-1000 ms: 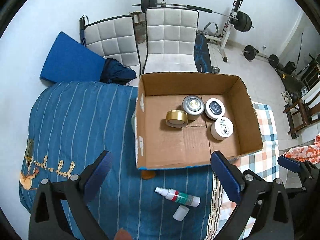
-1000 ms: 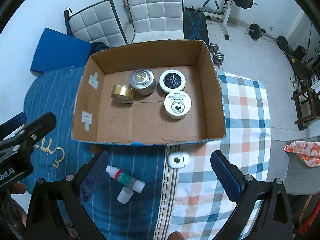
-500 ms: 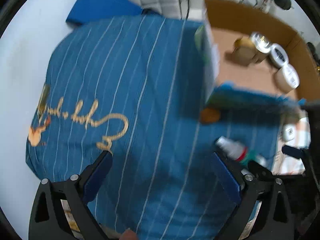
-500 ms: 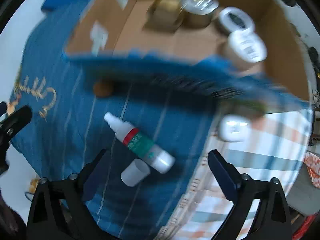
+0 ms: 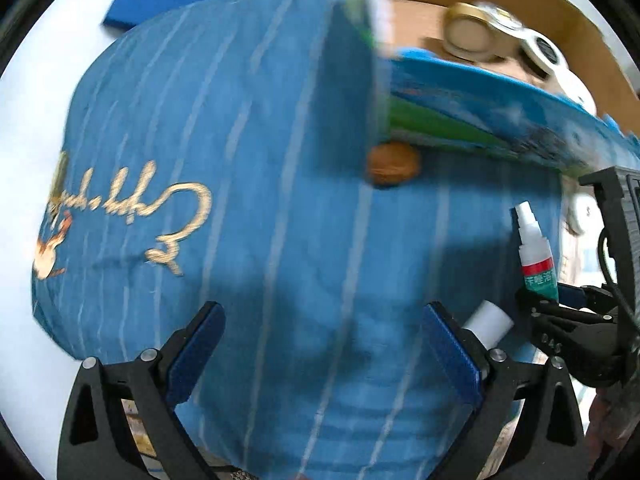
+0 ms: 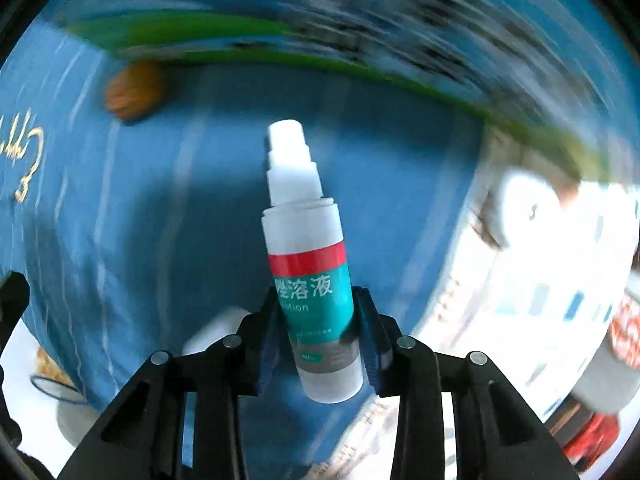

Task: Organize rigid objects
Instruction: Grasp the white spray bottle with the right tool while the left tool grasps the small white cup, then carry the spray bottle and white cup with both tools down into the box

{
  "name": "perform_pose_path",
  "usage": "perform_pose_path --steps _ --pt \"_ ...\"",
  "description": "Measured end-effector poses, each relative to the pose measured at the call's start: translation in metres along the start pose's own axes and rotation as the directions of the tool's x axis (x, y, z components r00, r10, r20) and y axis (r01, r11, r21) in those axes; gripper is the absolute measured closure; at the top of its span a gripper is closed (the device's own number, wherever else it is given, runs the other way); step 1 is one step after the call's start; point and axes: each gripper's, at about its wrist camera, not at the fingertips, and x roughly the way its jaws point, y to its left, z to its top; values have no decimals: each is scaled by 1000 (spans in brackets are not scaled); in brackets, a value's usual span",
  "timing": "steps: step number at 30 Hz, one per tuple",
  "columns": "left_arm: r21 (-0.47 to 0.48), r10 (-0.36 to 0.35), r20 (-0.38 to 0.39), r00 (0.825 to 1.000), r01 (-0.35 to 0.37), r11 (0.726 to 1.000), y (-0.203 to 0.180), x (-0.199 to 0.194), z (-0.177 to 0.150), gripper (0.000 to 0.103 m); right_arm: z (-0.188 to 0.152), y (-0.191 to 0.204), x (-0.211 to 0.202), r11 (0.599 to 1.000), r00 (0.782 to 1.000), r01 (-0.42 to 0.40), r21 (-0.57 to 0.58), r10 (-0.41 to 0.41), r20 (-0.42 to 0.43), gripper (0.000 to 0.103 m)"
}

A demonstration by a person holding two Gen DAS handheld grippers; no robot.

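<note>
A white spray bottle (image 6: 306, 256) with a red band and teal label lies on the blue striped cloth (image 5: 260, 220). My right gripper (image 6: 316, 300) has its jaws closing, and the blue pads press on the bottle's lower half from both sides. The left wrist view shows the same bottle (image 5: 536, 252) at the right edge. The bottle's loose white cap (image 5: 488, 322) lies beside it. My left gripper (image 5: 324, 352) is open, low over bare cloth with nothing between its fingers. The cardboard box (image 5: 480, 92) stands just beyond, with a gold tin (image 5: 468, 32) and white jars inside.
A small brown nut-like object (image 5: 392, 162) rests against the box's blue-and-green printed front wall. A white rounded item (image 6: 528, 212) sits on the checked cloth (image 6: 520, 300) to the right. The cloth's gold embroidery (image 5: 160, 208) lies to the left.
Both grippers have dropped close to the cloth. The right gripper went from wide open to shut around the spray bottle. The left gripper stayed open.
</note>
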Motion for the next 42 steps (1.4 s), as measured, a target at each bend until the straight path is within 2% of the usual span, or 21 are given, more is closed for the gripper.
perform_pose_path --steps 4,5,9,10,11,12,13,14,17,22,25,26,28,33,42 --pt "85 -69 -11 998 69 994 -33 -2 -4 2 -28 -44 3 993 1000 -16 115 19 -24 66" --pt "129 -95 -23 995 97 987 -47 -1 -6 2 -38 -56 6 988 999 -33 151 38 -35 66" --pt "258 -125 -77 989 141 956 -88 11 -11 3 -67 -87 16 963 993 -88 257 105 -54 66" --pt "281 -126 -99 987 149 948 -97 16 -13 9 -72 -91 17 957 991 -100 274 120 -55 66" --pt "309 -124 -133 983 160 937 -108 26 -14 23 -77 -95 20 950 989 -114 290 136 -55 66" --pt "325 -113 -153 982 158 932 -115 34 -15 29 -81 -99 23 942 986 -132 308 157 -57 66" --pt "338 -99 -174 980 154 928 -122 44 -16 45 -82 -101 26 939 985 -136 317 163 -63 66" --pt "342 -91 -189 978 152 927 -125 50 -16 68 -84 -102 28 934 983 -143 326 173 -65 66" --pt "325 -58 -232 971 134 936 -132 69 -18 69 -85 -104 29 929 983 -144 342 174 -61 65" --pt "258 -102 -218 971 158 953 -129 70 -15 68 -81 -101 31 936 988 -101 337 135 -81 63" --pt "269 -95 -223 970 155 950 -130 71 -14 70 -81 -85 32 943 992 -49 328 85 -97 63" --pt "264 -100 -225 969 160 951 -121 76 -13 74 -80 -81 31 947 993 -35 320 69 -97 64" --pt "247 -107 -219 970 161 956 -120 74 -12 74 -79 -74 29 950 995 -30 309 58 -82 68" --pt "222 -119 -173 978 157 962 -100 61 -20 74 -93 -64 21 943 993 -88 320 107 -41 68" --pt "220 -163 -91 982 180 959 -93 3 -31 74 -117 -43 -36 943 981 -192 271 174 88 68"
